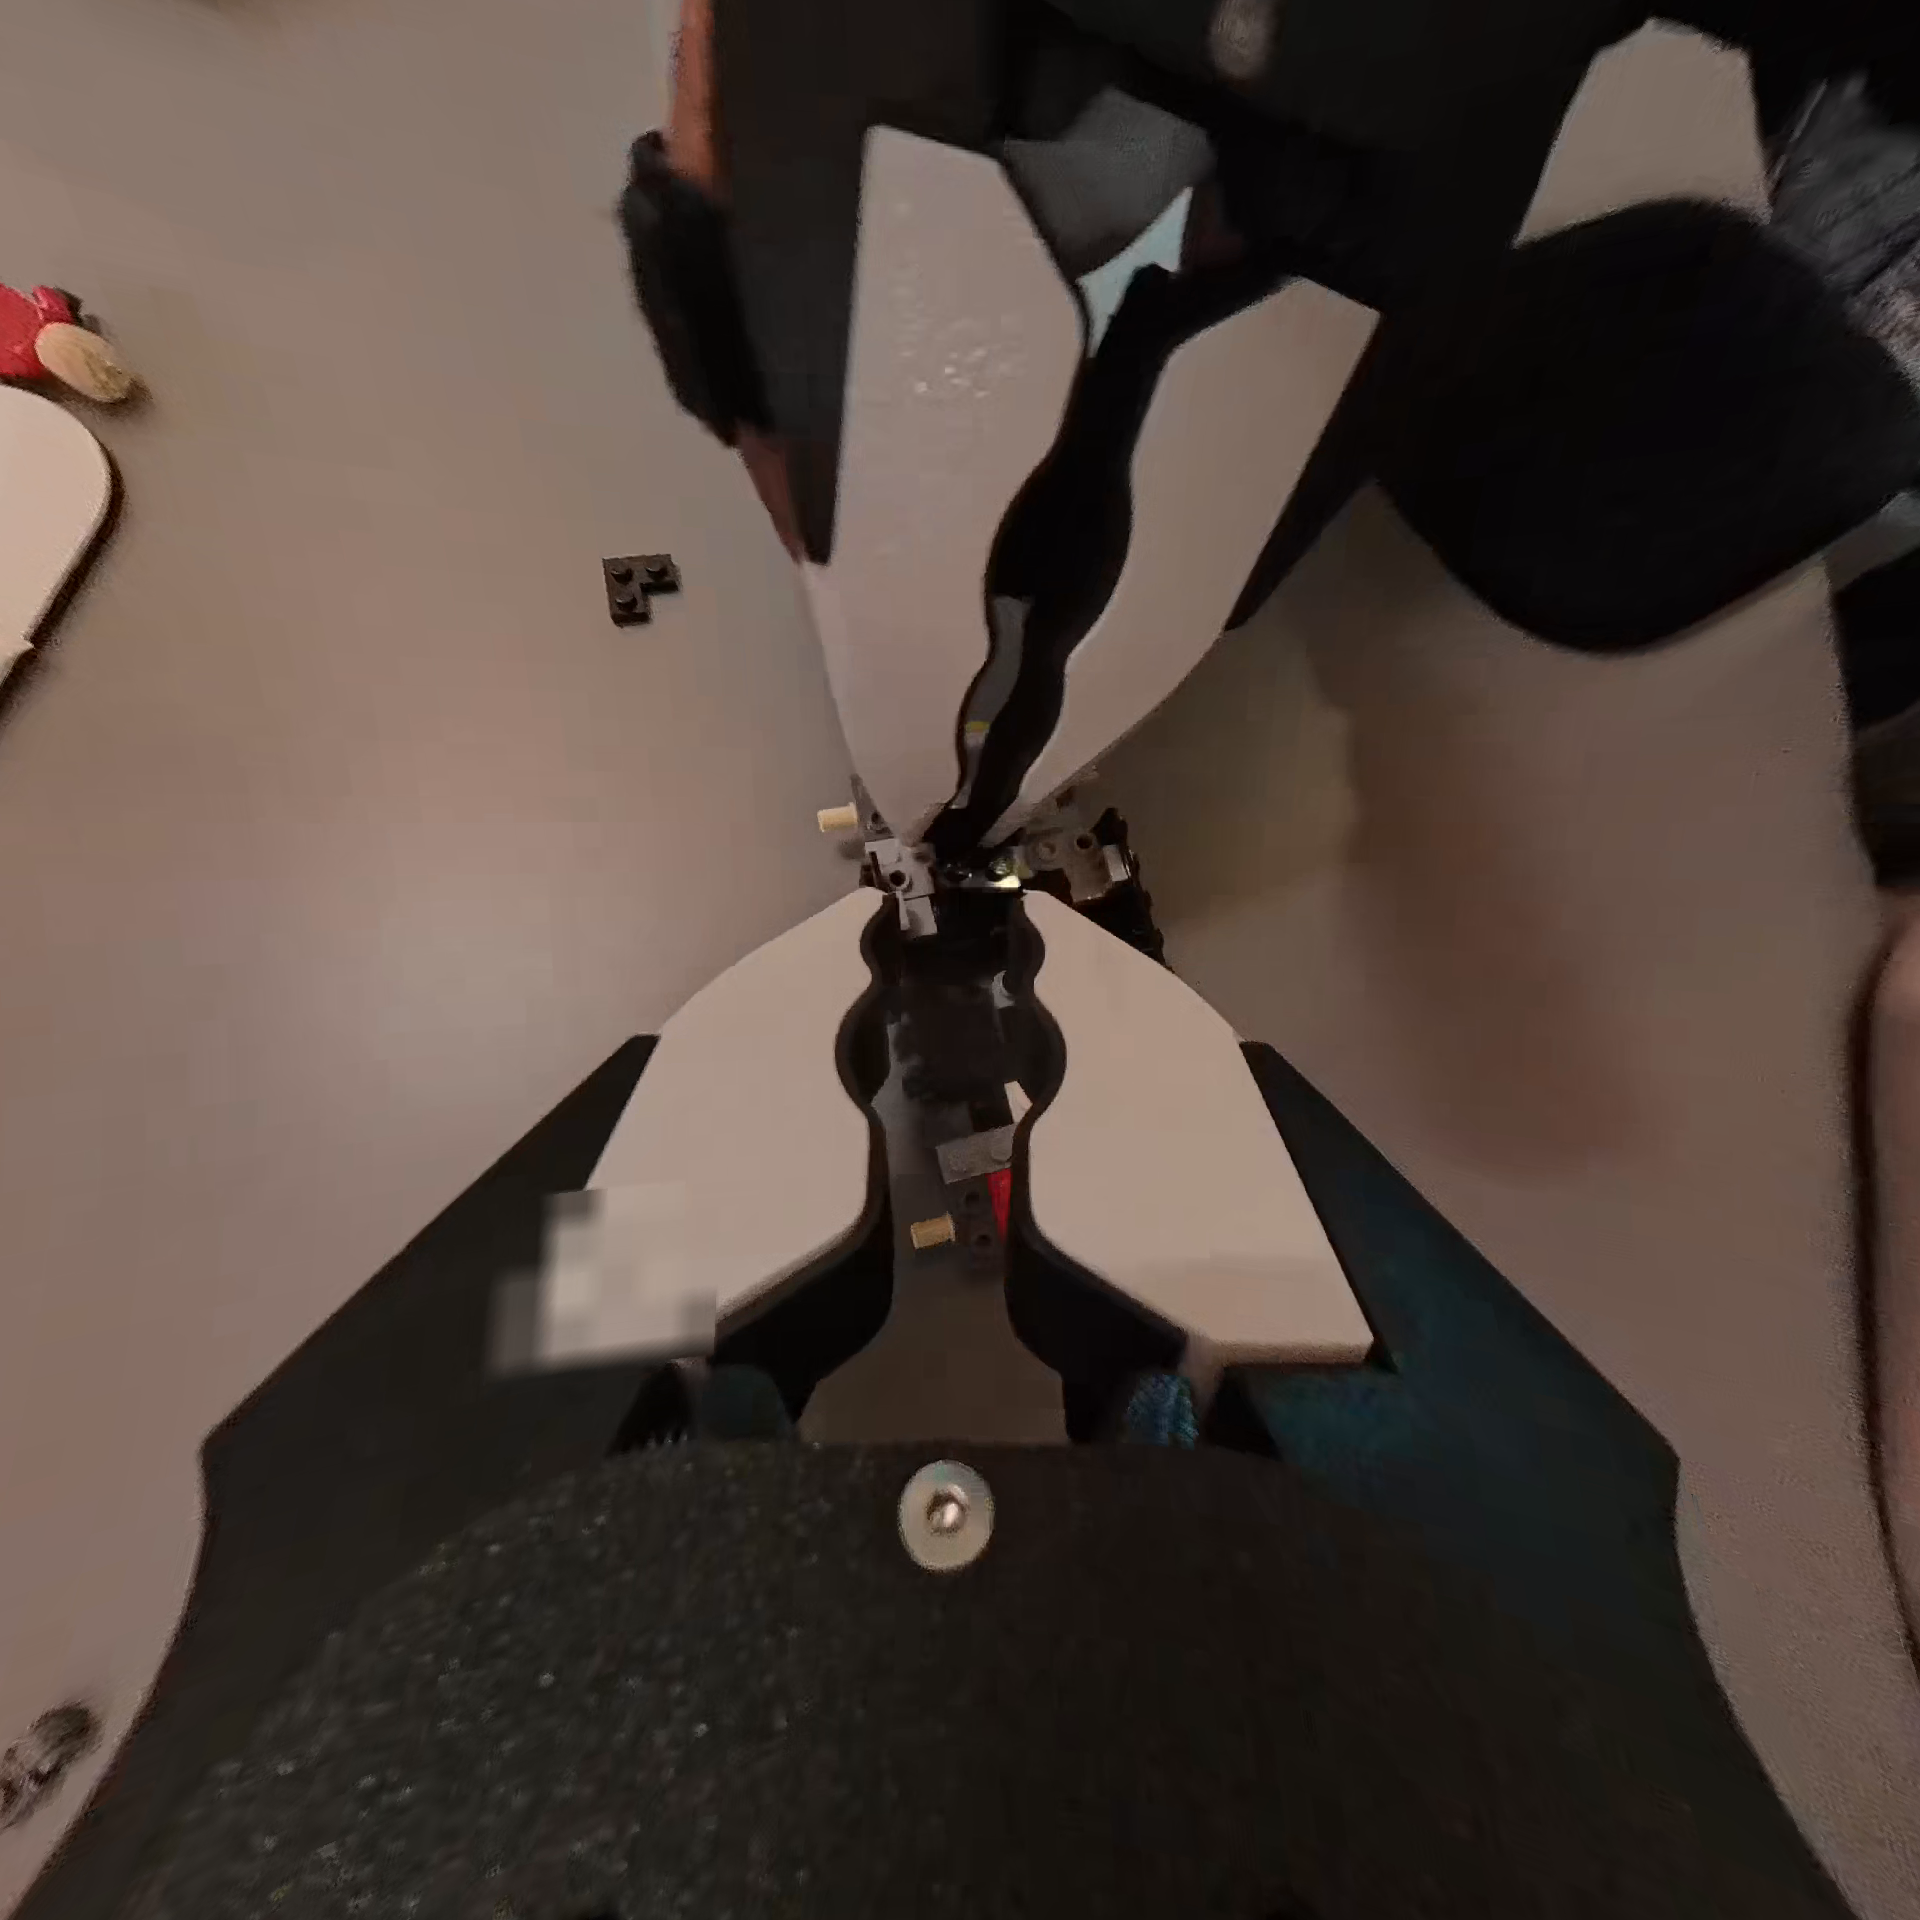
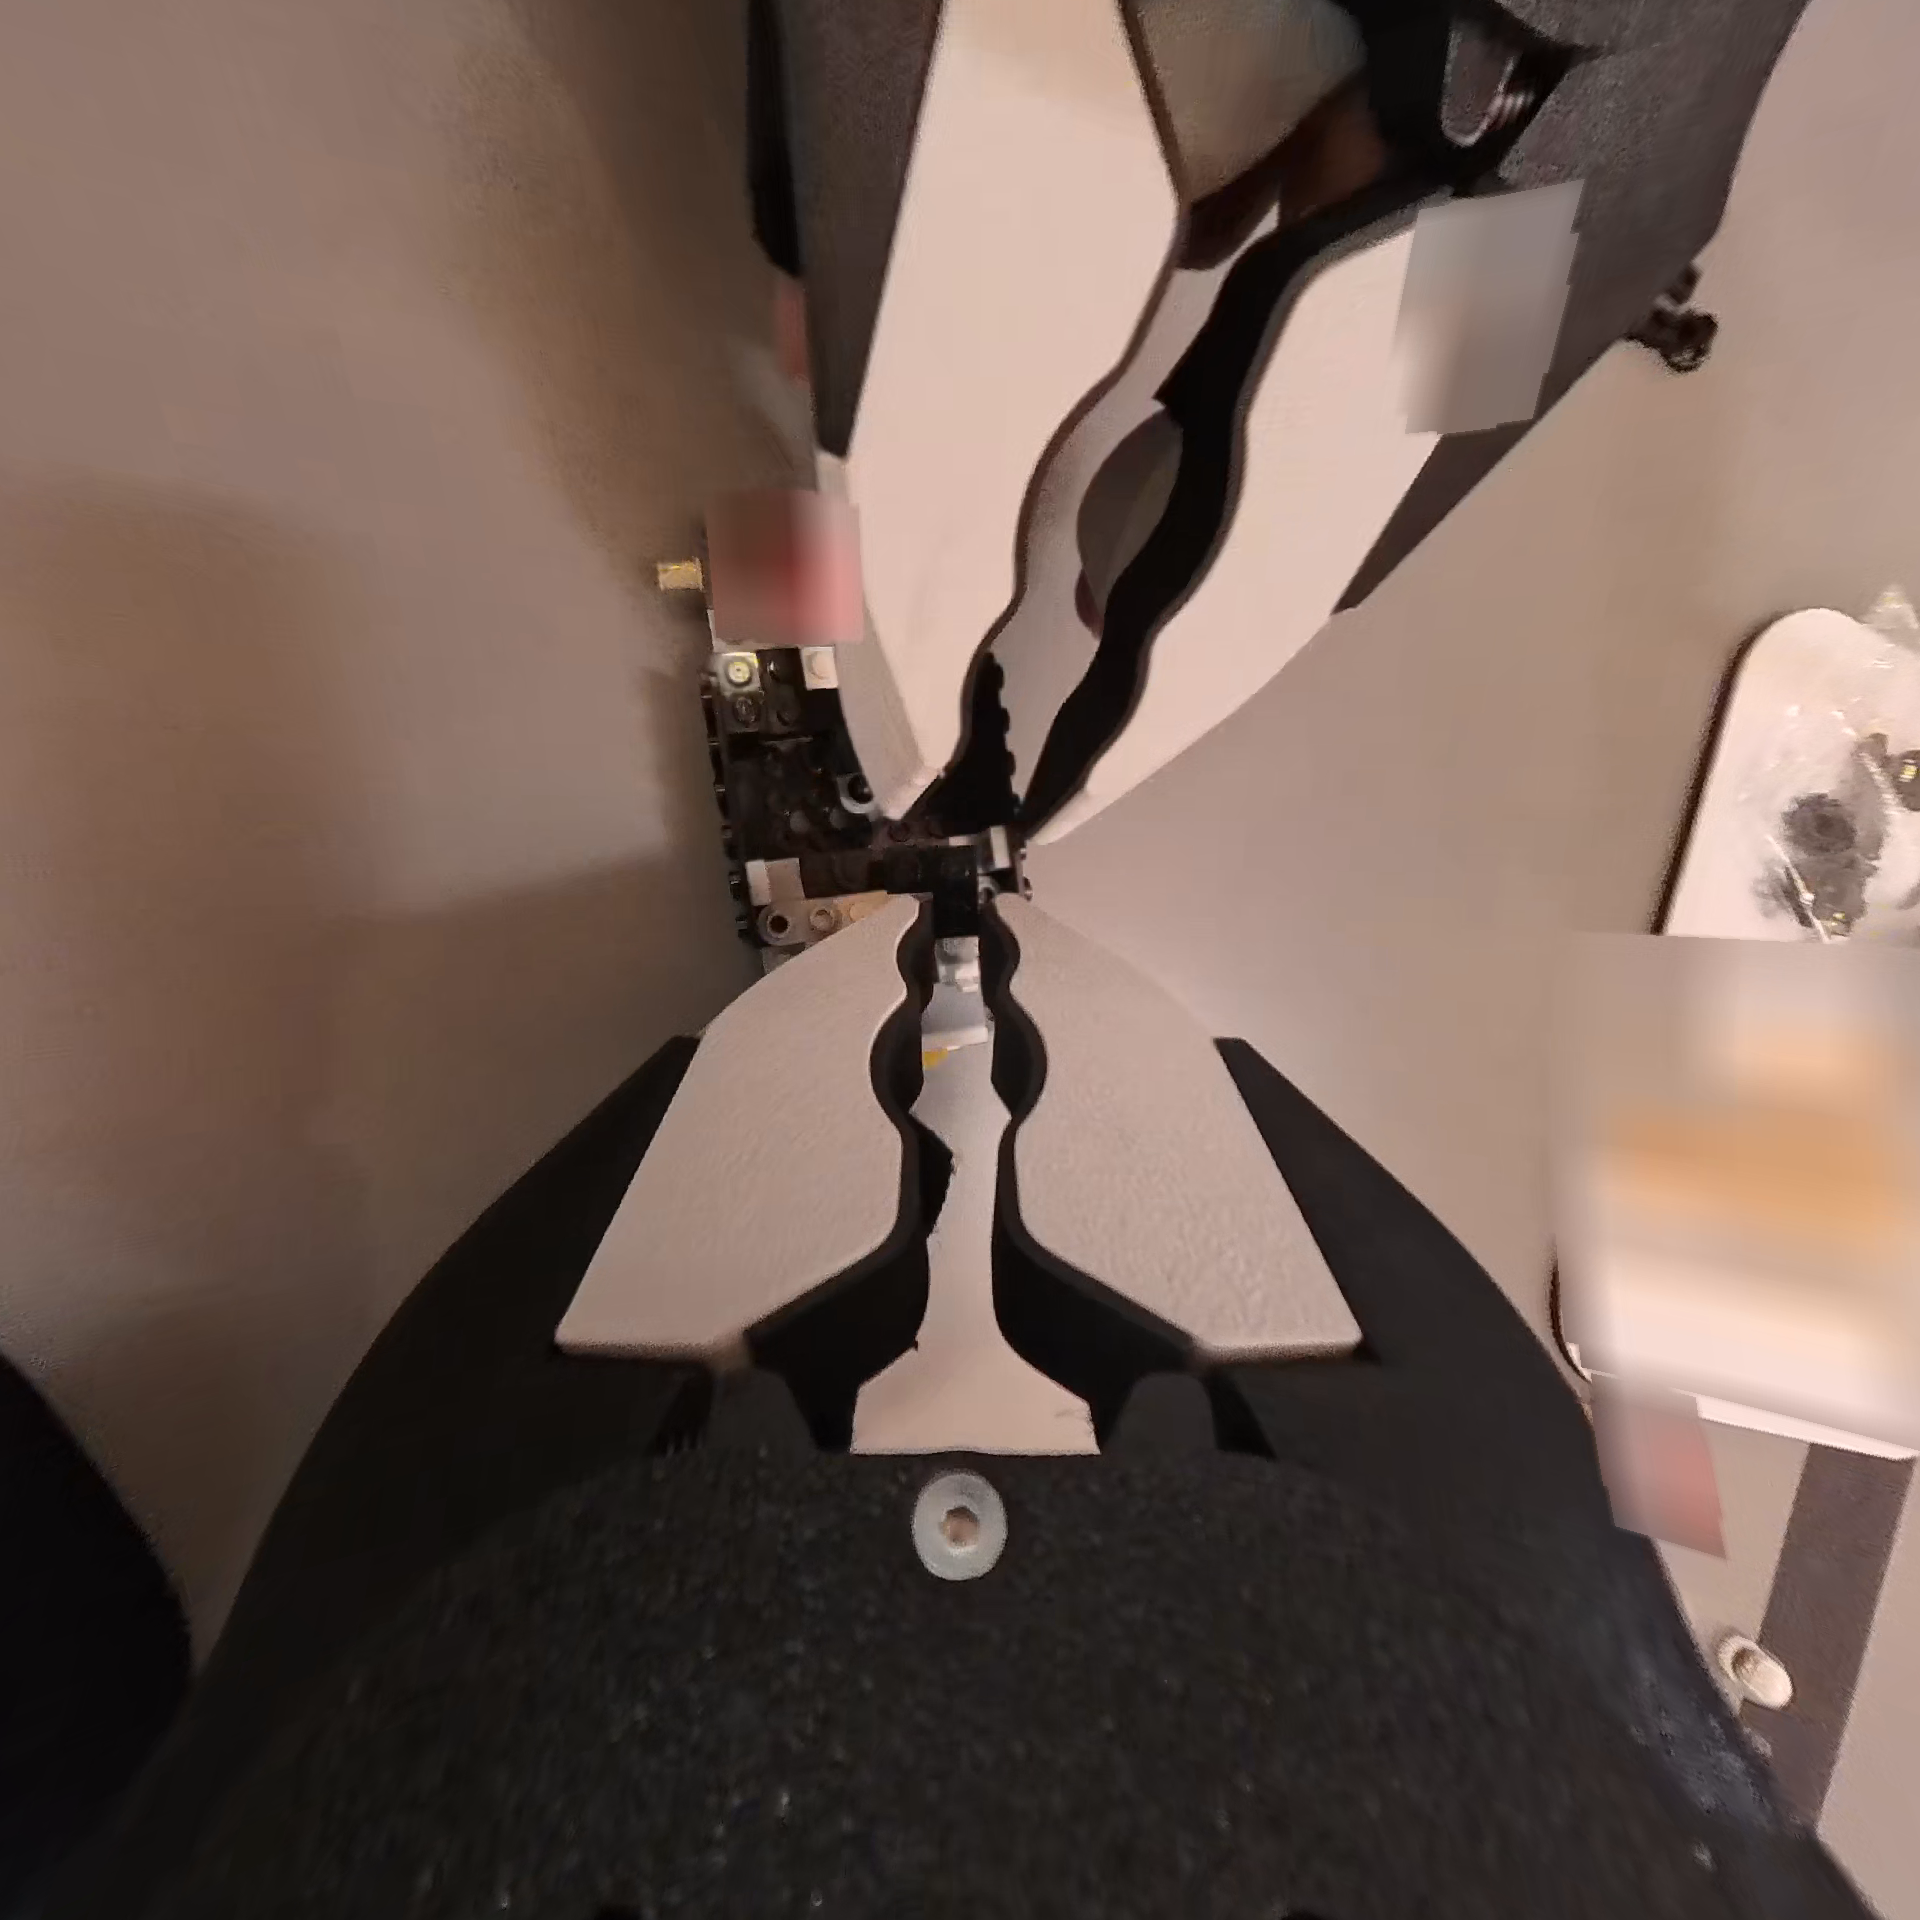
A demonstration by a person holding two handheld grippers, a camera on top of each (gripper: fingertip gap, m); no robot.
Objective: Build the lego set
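A small Lego assembly (image 1: 902,864) of black, grey and white pieces with tan pins is held above the table between both grippers, which face each other tip to tip. My left gripper (image 1: 951,920) is shut on its near end, and part of the model with a red piece runs back between the fingers. My right gripper (image 2: 961,920) is shut on a black part of the assembly (image 2: 779,779), whose bulk sticks out to the left. Each gripper shows in the other's view, the right (image 1: 961,821) and the left (image 2: 971,805) both coming in from the top.
A loose black L-shaped plate (image 1: 636,587) lies on the table to the left. A white tray (image 2: 1725,769) at the right holds a clear bag of small dark parts (image 2: 1849,821). A red and tan object (image 1: 62,348) lies at the far left beside a white tray corner (image 1: 42,540). Less than 4 cm separates the two grippers' tips.
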